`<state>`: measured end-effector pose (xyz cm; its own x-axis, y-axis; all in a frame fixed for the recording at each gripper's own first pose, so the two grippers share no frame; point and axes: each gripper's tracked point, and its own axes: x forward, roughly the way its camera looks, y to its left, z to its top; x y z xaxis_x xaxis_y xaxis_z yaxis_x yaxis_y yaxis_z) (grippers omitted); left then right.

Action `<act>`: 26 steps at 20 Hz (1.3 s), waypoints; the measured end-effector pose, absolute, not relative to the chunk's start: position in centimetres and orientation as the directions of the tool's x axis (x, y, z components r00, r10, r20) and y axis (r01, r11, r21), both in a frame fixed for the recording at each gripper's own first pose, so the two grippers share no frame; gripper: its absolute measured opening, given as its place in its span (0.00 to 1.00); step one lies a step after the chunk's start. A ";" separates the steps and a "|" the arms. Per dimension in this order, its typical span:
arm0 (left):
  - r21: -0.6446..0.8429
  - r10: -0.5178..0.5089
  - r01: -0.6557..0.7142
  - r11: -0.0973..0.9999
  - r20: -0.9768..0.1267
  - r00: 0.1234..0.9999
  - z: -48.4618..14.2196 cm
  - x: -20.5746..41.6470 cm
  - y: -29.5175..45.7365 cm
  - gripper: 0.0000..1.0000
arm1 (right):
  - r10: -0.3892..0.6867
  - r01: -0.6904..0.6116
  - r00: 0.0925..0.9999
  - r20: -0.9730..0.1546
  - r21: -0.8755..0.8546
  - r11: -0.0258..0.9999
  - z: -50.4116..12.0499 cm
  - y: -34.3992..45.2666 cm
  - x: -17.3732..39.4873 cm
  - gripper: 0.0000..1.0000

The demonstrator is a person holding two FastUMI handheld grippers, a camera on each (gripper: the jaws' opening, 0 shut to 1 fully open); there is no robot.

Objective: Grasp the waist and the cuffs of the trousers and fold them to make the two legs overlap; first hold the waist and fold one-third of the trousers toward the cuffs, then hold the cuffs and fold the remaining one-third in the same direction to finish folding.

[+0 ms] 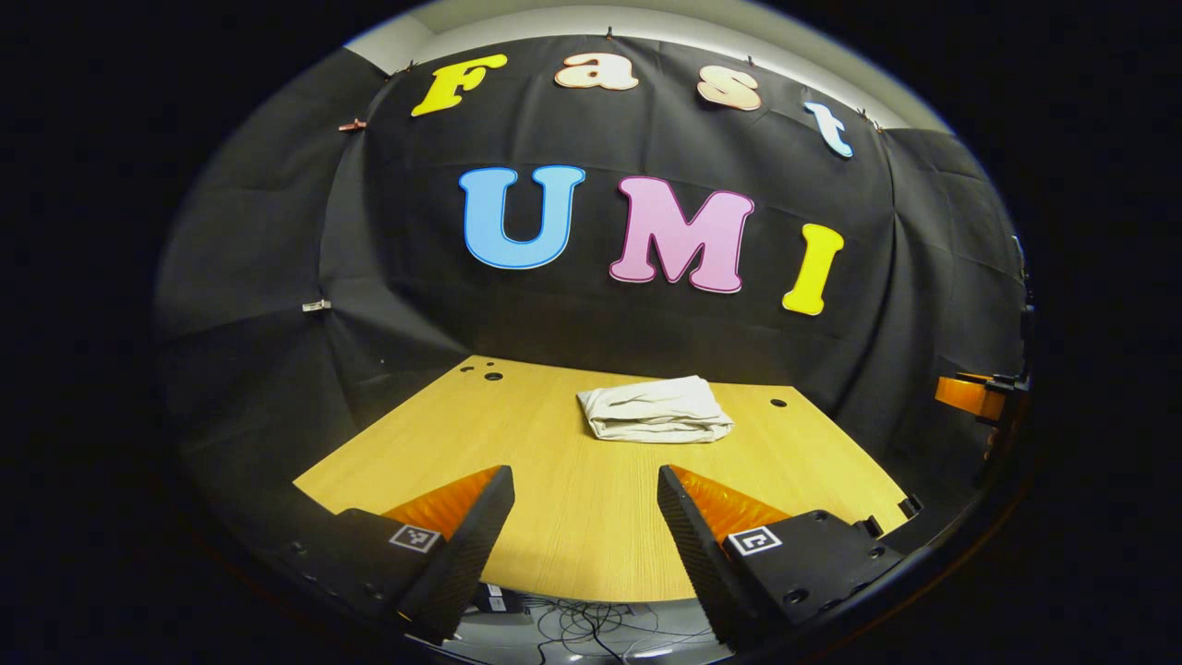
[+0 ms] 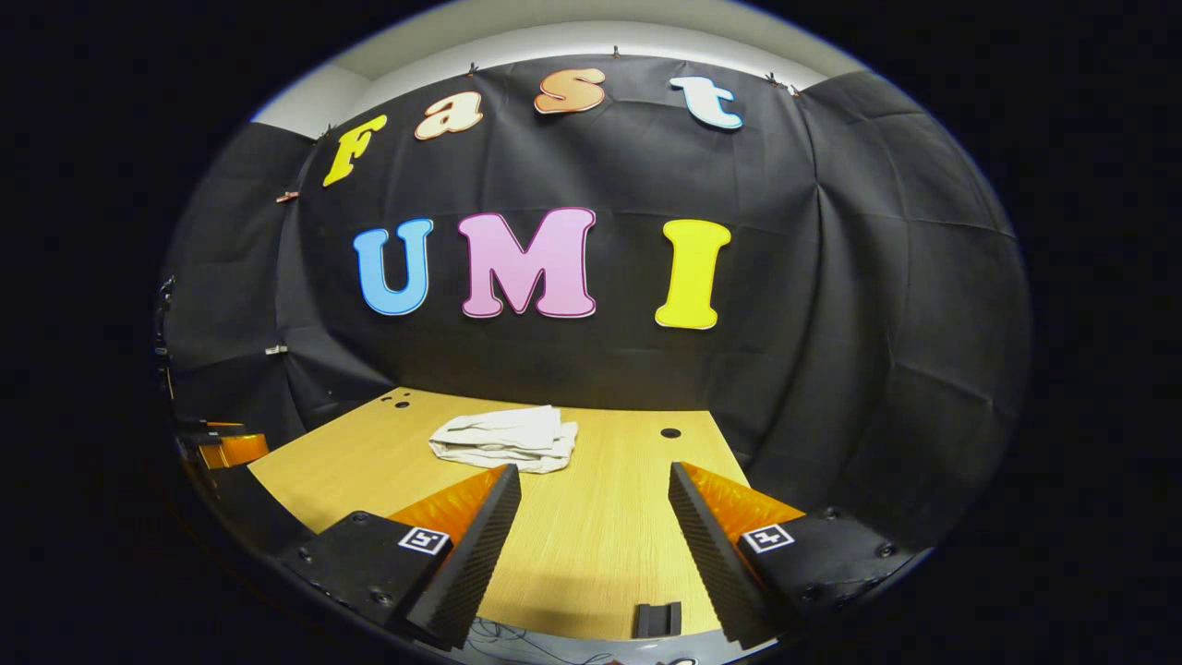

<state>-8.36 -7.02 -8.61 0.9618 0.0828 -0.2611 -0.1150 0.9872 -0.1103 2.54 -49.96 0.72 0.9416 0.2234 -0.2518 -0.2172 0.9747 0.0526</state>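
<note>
- Hovering over the table's [image 1: 572, 517] near edge, left claw [image 1: 584, 517] and right claw [image 2: 595, 517] both gaped wide, holding nothing.
- Farther back, well apart from both, trousers [image 1: 656, 409] lay as a compact bundle mid-table; folding looked finished, which likely explained the claws' distance.

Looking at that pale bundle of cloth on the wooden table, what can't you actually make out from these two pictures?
- The trousers lie folded in a bundle: waist and cuffs are tucked away in both views.
- Their underside, hidden against the table.
- The left gripper and right gripper are cut off by the lower edge; both stand open.
- The table's small holes: too small to judge.
</note>
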 end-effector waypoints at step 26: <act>0.008 -0.025 0.028 1.000 -0.234 0.972 -6.6 -2.8 -12.3 0.97 | 0.236 -0.216 0.923 -0.304 0.098 0.971 -1.5 -51.5 4.6 0.98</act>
<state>-2.81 -12.31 -6.62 0.9720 -0.0254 -0.2337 0.0281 0.9996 0.0084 4.64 -51.52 -1.52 0.9229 0.2362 -0.3040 -0.2163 0.9714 0.0980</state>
